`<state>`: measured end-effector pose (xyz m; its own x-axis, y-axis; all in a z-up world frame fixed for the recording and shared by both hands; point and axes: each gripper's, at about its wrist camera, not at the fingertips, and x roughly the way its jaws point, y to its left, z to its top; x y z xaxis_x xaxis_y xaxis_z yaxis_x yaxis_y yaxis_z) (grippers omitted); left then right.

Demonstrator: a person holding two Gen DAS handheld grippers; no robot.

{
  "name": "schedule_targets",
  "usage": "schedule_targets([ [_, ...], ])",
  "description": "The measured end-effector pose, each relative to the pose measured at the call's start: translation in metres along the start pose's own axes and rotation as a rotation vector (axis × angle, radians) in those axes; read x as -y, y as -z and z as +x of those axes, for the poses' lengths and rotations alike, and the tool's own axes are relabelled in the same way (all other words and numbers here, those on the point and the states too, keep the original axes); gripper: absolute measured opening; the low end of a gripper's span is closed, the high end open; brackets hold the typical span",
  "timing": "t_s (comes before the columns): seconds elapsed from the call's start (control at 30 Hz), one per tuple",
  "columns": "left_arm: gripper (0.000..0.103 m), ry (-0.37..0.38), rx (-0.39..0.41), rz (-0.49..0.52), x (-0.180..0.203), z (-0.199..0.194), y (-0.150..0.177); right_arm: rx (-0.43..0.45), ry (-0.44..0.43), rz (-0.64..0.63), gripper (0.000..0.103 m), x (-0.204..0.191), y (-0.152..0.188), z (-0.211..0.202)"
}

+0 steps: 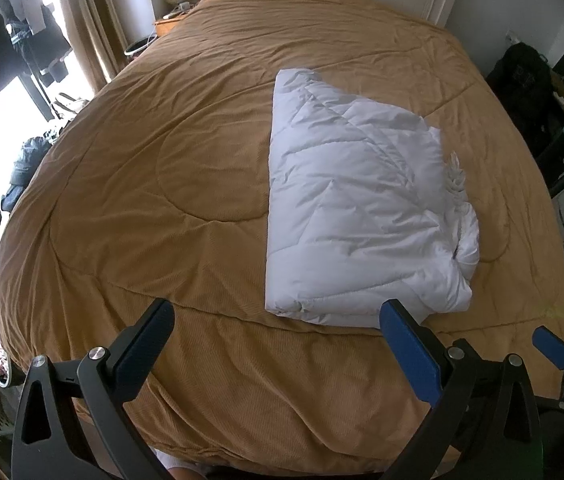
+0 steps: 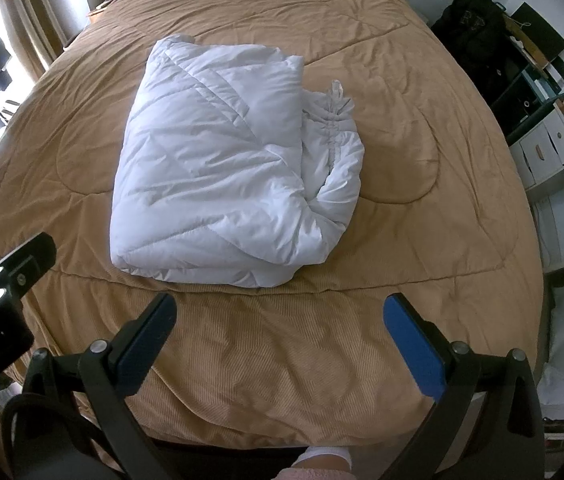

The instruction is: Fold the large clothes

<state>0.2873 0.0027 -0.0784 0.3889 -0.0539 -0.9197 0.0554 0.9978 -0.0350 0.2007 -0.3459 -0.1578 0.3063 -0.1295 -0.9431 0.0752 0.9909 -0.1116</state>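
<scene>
White padded coat (image 2: 218, 168) lies folded on the tan bed (image 2: 322, 360), ruched sleeve bulging at its right. Left gripper (image 1: 278, 344) and right gripper (image 2: 282, 332) hover near its front edge, both wide, empty. Tuck sleeve under first; then fold evenly.

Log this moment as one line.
white quilted puffer jacket: folded, on tan bedspread | left gripper: open, empty | right gripper: open, empty

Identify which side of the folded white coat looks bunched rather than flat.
The right side of the white coat: its gathered edge is crumpled; the left is flat.
</scene>
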Motion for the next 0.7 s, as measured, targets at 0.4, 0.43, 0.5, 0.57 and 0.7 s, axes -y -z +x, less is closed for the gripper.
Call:
schedule_targets([
  [0.4, 0.102, 0.000, -0.002, 0.002, 0.0003, -0.0002, -0.0002, -0.005, 0.002, -0.011, 0.103, -0.0010, 0.0001, 0.0015],
  [0.43, 0.102, -0.001, -0.002, 0.002, 0.0002, -0.0002, -0.0002, -0.005, 0.002, -0.011, 0.103, -0.0009, 0.0000, 0.0017],
  [0.5, 0.102, 0.000, 0.000, 0.001, 0.0004, -0.0004, 0.0000, -0.005, 0.001, -0.009, 0.103, -0.0013, 0.0002, 0.0018],
  [0.57, 0.102, 0.000, -0.001, 0.001, 0.0004, -0.0002, -0.0001, -0.005, 0.001, -0.010, 0.103, -0.0013, 0.0001, 0.0021],
  [0.7, 0.102, 0.001, -0.002, 0.002, 0.0004, 0.0000, 0.0001, -0.005, 0.001, -0.009, 0.103, -0.0014, 0.0002, 0.0022],
])
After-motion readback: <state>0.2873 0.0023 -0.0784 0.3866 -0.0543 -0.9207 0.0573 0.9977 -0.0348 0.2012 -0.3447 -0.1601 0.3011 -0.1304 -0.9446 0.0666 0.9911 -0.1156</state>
